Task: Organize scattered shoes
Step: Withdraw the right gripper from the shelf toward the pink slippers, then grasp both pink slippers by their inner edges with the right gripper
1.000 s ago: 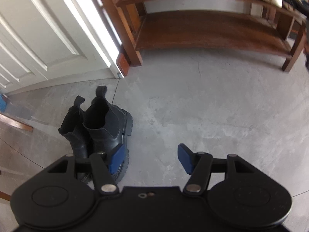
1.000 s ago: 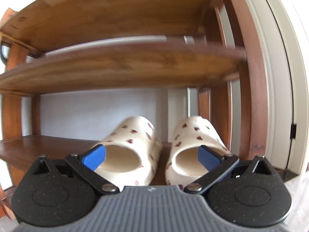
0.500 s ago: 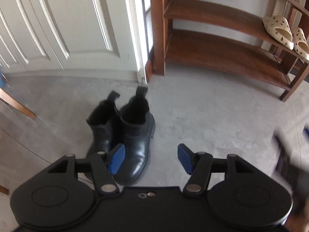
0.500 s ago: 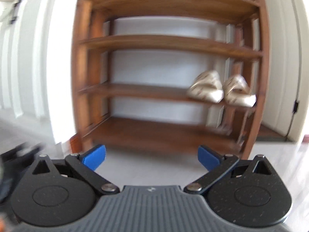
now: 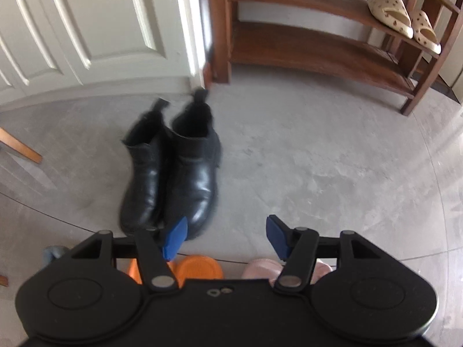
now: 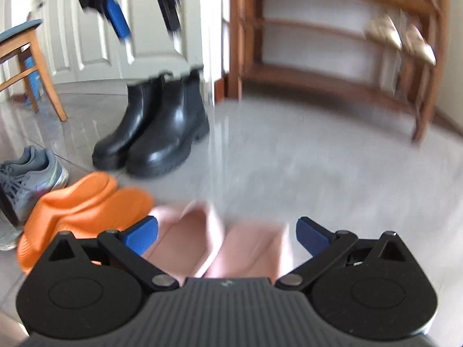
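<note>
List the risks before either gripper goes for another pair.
1. The pink slippers, orange slippers and grey sneaker lie packed together, so the open right gripper may nudge a neighbour.
2. The black boots are tall and stand touching; the open left gripper could tip one.
3. Both views are motion-blurred, so aim may be off.

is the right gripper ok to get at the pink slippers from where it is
Probably yes. The right gripper is open and empty, with the pink slippers on the floor just ahead of its jaws. Nothing lies between; the orange slippers sit off to one side.
</note>
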Demonstrator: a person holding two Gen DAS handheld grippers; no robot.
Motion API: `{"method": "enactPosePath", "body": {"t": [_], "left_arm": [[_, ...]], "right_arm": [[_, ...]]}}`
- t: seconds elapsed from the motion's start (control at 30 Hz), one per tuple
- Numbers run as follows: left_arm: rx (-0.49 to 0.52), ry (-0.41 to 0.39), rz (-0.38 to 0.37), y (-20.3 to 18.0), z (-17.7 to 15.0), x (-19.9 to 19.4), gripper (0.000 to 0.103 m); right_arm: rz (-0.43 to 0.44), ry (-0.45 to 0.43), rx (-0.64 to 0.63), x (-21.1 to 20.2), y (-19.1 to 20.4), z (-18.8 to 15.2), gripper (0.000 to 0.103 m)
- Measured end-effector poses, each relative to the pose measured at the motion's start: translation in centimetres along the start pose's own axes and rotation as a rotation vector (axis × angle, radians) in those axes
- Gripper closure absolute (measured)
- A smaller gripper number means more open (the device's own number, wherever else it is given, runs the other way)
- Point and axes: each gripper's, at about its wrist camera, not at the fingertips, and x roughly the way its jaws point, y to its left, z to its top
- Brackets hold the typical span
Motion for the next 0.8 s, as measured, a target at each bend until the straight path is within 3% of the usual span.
{"method": "enactPosePath", "body": {"t": [0.27, 0.5, 0.63, 0.8], "left_arm": [[-0.009, 0.004, 0.056, 3.1, -1.3, -1.4, 0.042], [-0.031, -0.003, 0.093, 5.1, -1.3, -1.8, 0.042], [-0.017, 0.002, 0.090, 5.0, -1.4, -1.7, 0.042], [0.004, 0.003, 0.101, 4.8, -1.5, -1.6, 0.042]], "right_arm": [[-0.108, 0.075, 0.085, 2.6, 4.6, -6.4, 0.000], [-0.214, 0.032, 0.161, 4.4, 5.8, -6.2, 0.000], [-0.206, 0.036, 0.164, 6.3, 5.2, -6.7, 0.000], [-0.147, -0.029, 0.124, 7.1, 4.0, -6.7, 0.004]]}}
